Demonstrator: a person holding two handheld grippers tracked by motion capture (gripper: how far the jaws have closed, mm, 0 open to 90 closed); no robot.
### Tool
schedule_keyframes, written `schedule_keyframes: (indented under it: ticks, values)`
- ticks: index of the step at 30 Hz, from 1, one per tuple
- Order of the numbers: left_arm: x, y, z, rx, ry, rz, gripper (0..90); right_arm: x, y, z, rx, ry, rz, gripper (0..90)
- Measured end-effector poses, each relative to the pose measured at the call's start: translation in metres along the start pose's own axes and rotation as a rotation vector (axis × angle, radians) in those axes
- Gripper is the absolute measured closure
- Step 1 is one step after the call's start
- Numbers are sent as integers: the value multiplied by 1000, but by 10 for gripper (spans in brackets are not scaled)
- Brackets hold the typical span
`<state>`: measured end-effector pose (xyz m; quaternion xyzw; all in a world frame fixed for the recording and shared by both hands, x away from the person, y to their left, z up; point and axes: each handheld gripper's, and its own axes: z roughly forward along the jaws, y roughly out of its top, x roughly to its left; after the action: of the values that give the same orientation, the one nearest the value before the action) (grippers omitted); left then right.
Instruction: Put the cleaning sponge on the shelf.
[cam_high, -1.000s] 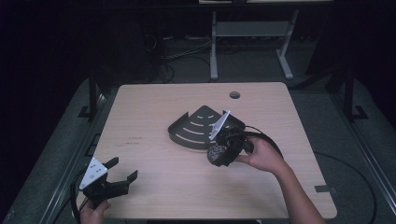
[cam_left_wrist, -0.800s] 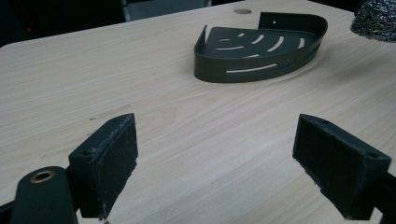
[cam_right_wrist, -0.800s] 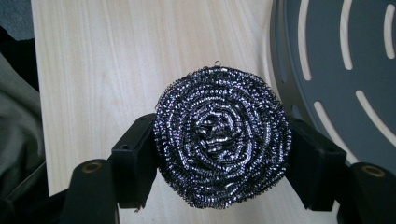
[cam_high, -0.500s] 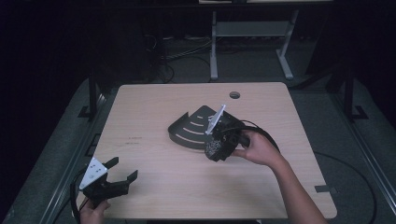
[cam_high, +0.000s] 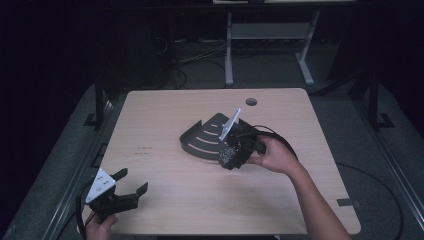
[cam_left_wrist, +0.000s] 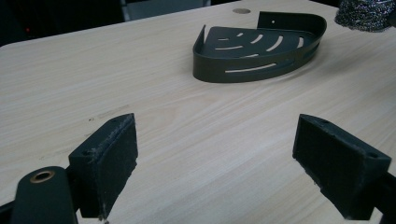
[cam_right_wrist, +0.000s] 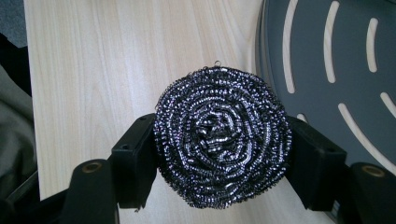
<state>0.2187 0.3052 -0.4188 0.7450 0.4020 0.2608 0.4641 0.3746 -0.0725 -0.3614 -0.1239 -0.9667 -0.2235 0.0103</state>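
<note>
**Between the right fingers: steel scourer, held beside the corner rack**

Between the pads of the right gripper (cam_right_wrist: 219, 163), a round steel-wool scourer (cam_right_wrist: 222, 136) sits pinched from both sides, its coiled face turned to the right gripper view. One black finger (cam_right_wrist: 135, 161) presses at its 9 o'clock edge, the other at 3 o'clock. Light wood worktop (cam_right_wrist: 93, 70) lies beneath; the slotted floor of a dark corner rack (cam_right_wrist: 327, 60) fills the 1 to 3 o'clock area of that view.

High view: right gripper (cam_high: 235, 152) sits at worktop centre, tilted, grey plate raised, a hand (cam_high: 275, 156) gripping it from 3 o'clock. Scourer (cam_high: 228, 156) at the gripper's lower tip, just beside the rack's (cam_high: 202, 140) near edge; cannot tell whether it touches rack or worktop.

Left gripper (cam_high: 131, 186) lies at 7 o'clock on the worktop (cam_high: 165, 110), near the front edge, well apart from the rack. Its fingers (cam_left_wrist: 109, 161) stand wide apart, bare wood between them. In the left gripper view the rack (cam_left_wrist: 257, 51) lies at 1 o'clock, the scourer (cam_left_wrist: 366, 14) at the far top-right corner.

Round cable hole (cam_high: 251, 101) at 12 o'clock on the worktop.
</note>
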Motion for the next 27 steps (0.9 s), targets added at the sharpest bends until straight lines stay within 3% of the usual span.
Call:
schedule_keyframes:
  ticks: [27]
  values:
    - [-1,1,0,-5,-3,-1,132,-25,14,-9,-9,3,26,321]
